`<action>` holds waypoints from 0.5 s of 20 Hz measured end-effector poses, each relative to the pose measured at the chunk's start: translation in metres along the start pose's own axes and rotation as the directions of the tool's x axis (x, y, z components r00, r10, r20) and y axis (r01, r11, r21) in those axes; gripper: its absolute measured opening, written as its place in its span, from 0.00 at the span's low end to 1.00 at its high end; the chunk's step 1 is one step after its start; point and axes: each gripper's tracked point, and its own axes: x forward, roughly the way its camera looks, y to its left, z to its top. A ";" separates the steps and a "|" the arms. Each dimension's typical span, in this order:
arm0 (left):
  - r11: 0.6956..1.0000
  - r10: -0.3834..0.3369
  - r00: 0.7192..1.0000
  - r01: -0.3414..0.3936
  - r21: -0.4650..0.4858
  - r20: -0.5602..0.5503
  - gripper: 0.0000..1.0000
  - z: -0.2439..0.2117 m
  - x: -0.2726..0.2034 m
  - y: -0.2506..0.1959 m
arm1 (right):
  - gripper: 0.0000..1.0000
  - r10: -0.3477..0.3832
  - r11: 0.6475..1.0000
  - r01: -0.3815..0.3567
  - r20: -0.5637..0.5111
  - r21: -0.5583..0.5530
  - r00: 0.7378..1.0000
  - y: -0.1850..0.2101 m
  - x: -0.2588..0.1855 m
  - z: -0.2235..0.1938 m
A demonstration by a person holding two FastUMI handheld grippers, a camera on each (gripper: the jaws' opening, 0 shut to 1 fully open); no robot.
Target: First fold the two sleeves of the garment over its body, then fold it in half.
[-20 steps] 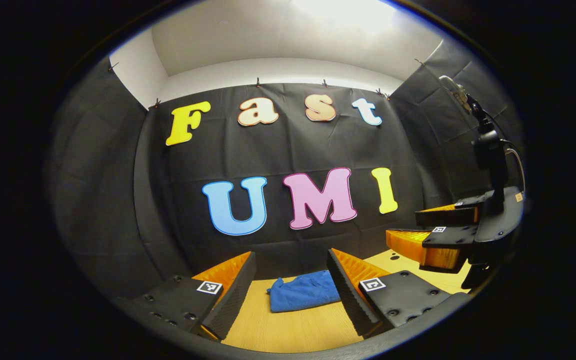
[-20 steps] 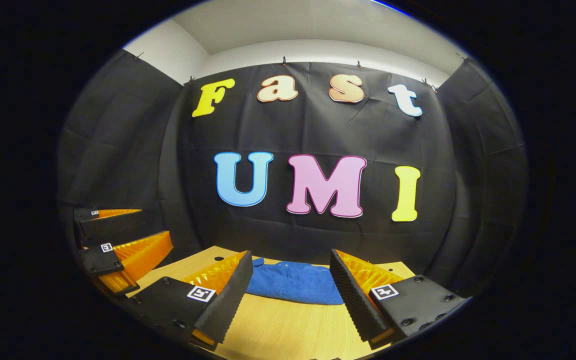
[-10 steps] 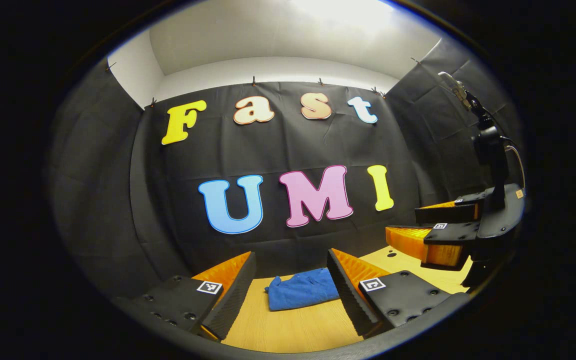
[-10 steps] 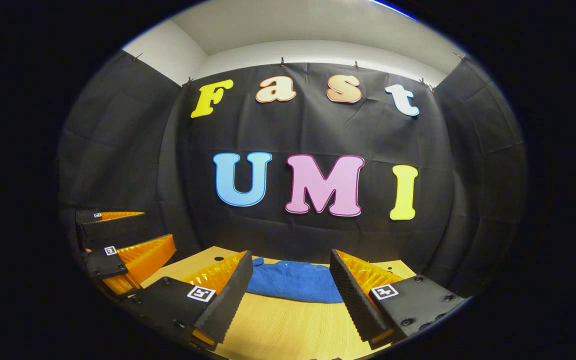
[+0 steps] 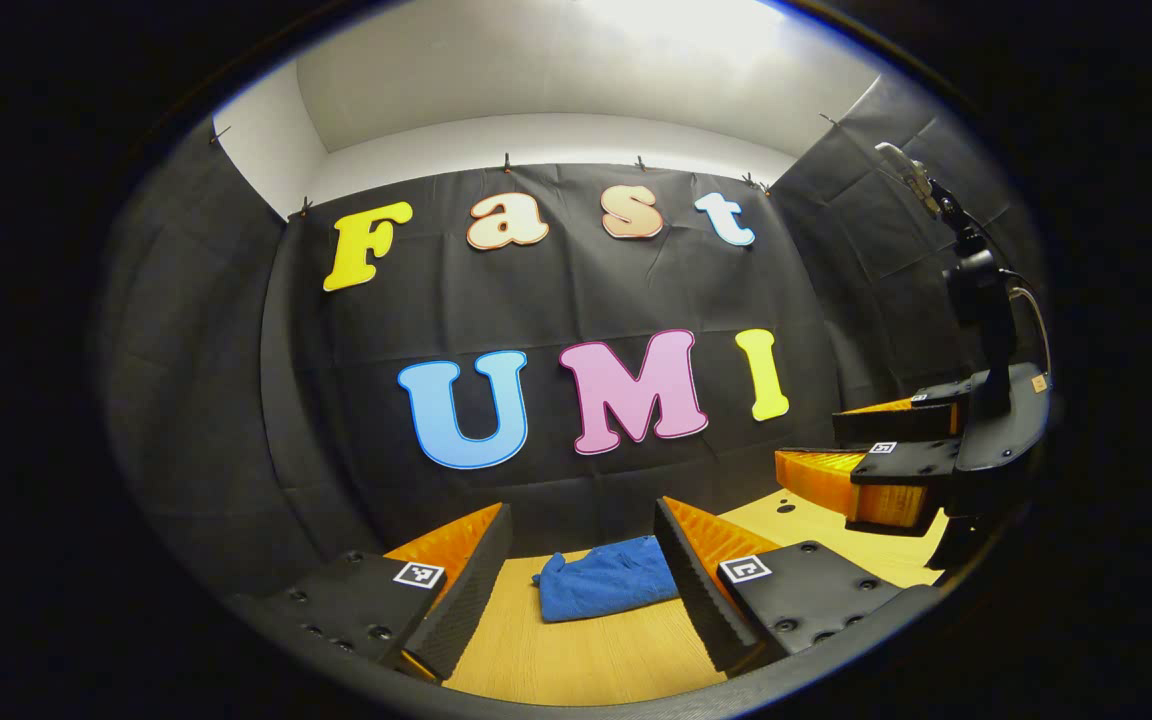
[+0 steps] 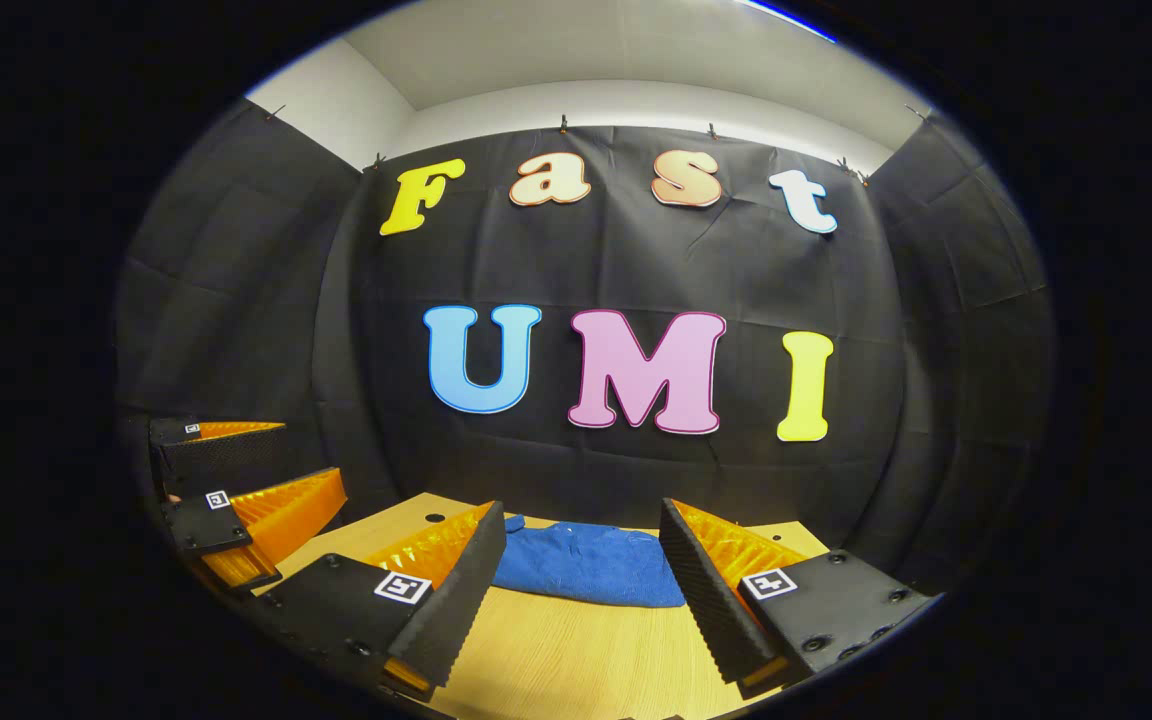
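A blue garment [image 5: 604, 580] lies bunched into a compact bundle on the wooden table [image 5: 576, 655], close to the black back wall. In the right gripper view the same blue garment [image 6: 586, 565] looks wide and flat. My left gripper [image 5: 581, 590] is open, held above the table with the garment showing between its fingers farther off. My right gripper [image 6: 581, 585] is open too, nothing between its fingers. The right gripper [image 5: 881, 470] hangs at the right of the left gripper view. At the left edge of the right gripper view is the left gripper [image 6: 236, 495].
The table [image 6: 576, 660] ends at the black cloth wall behind the garment. A camera mount with a cable [image 5: 976, 290] rises from the right gripper. Small dark holes [image 5: 784, 507] mark the tabletop at the right.
Almost nothing has changed. Both grippers stay open and hover in place with only a slight drift; the garment has not moved.
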 end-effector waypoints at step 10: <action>1.000 0.010 1.000 -0.010 -0.005 0.007 0.86 0.003 -0.004 0.002 | 0.97 0.012 1.000 -0.012 -0.010 -0.009 1.000 0.002 0.004 -0.002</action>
